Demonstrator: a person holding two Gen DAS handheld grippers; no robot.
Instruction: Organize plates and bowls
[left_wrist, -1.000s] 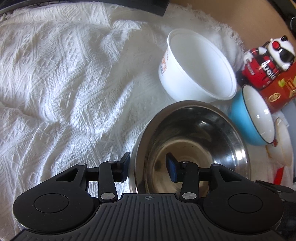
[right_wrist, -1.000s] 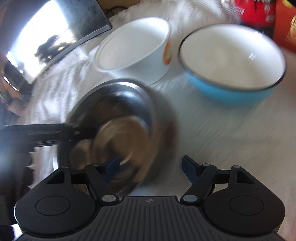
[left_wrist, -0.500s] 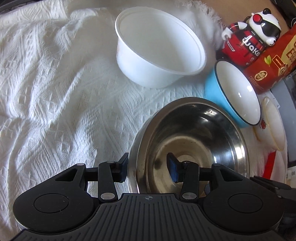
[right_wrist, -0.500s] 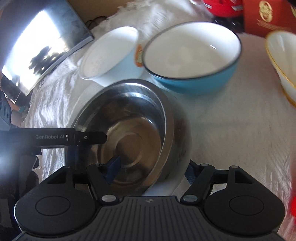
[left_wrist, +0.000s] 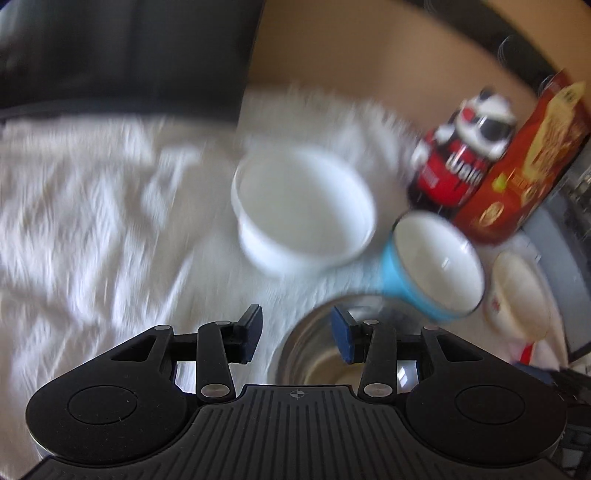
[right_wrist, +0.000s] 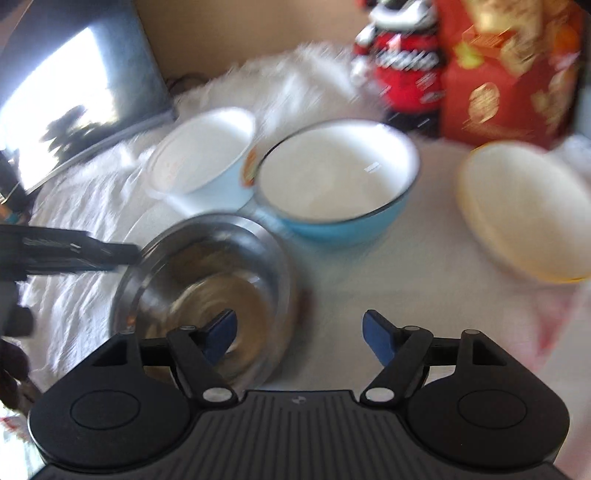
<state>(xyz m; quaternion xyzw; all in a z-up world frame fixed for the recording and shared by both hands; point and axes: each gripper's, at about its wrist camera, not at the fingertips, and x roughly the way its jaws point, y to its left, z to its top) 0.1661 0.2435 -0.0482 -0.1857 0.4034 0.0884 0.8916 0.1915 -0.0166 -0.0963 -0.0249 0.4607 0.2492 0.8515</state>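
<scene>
A steel bowl (right_wrist: 207, 273) sits on the white cloth; it also shows low in the left wrist view (left_wrist: 317, 354). My left gripper (left_wrist: 295, 334) is open, its fingers either side of the bowl's near-left rim, not clamping it. My right gripper (right_wrist: 299, 334) is open and wide, its left finger over the bowl, its right finger over bare cloth. Behind the steel bowl stand a white plastic bowl (right_wrist: 201, 155) (left_wrist: 303, 206), a blue bowl with white inside (right_wrist: 338, 177) (left_wrist: 432, 266) and a cream bowl (right_wrist: 524, 210) (left_wrist: 517, 291). Both views are blurred.
A red and white toy figure (right_wrist: 402, 62) (left_wrist: 461, 151) and a red box (right_wrist: 513, 70) (left_wrist: 524, 166) stand at the back right. A dark screen (right_wrist: 81, 85) lies at the back left. The rumpled white cloth (left_wrist: 92, 221) stretches left.
My left gripper let go of the steel bowl's rim, opened wider and drew back. My right gripper also pulled back, and the cream bowl came into its view.
</scene>
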